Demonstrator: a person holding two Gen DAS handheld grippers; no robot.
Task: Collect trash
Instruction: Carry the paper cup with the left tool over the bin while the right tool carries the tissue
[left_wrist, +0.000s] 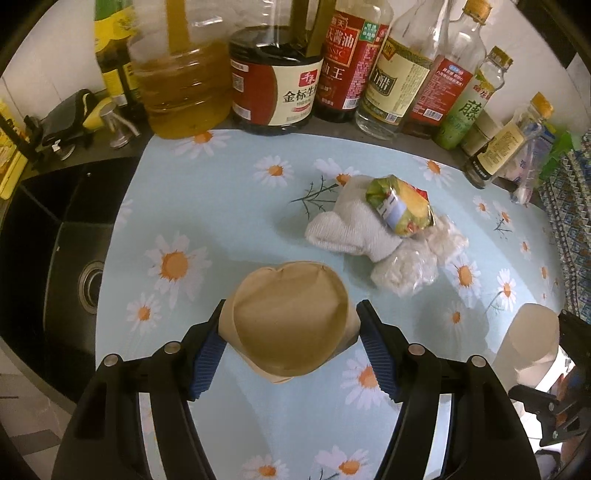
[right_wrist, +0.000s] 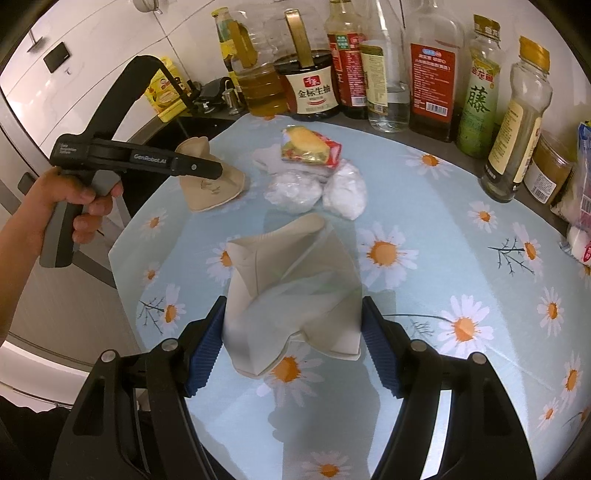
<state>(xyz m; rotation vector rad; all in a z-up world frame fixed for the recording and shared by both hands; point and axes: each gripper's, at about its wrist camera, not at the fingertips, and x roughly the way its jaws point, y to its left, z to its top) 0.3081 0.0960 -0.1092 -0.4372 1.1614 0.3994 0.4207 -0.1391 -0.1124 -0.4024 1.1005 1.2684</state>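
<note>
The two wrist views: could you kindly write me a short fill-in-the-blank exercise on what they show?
1. The left tongs grip a crumpled piece of ____ paper.
2. The light blue mat is printed with ____.
3. The snack wrapper lies on a ____ cloth.
Missing words: brown; daisies; white.

White tiled wall, black sink, daisy-print counter mat

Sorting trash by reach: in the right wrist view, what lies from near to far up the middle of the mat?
Crumpled pale paper cup in the right claw → two clear plastic wads → colourful snack wrapper → sauce bottles.
</note>
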